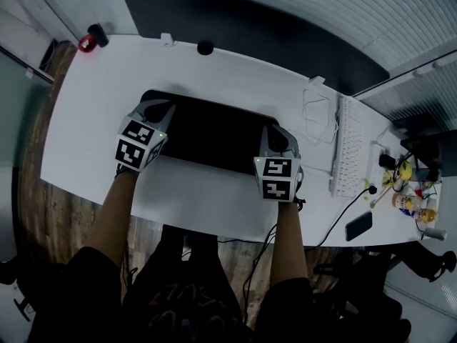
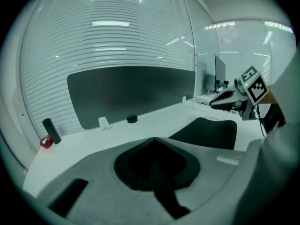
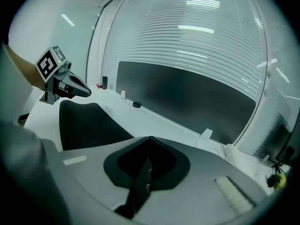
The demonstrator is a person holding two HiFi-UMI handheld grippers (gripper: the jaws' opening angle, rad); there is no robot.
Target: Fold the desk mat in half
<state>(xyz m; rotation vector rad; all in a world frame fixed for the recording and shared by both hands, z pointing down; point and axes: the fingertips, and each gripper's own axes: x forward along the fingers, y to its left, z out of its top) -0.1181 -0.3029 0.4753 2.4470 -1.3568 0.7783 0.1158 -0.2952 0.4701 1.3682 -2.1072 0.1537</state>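
L gripper [image 2: 153, 140] clamped on desk mat [image 2: 206, 132] edge, R gripper [image 2: 228, 100] beyond, white desk [image 2: 140, 125]

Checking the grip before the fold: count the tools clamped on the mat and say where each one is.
2. The left tool is shut on the mat at its near left corner. The right tool is shut on its near right corner. No others are in view.
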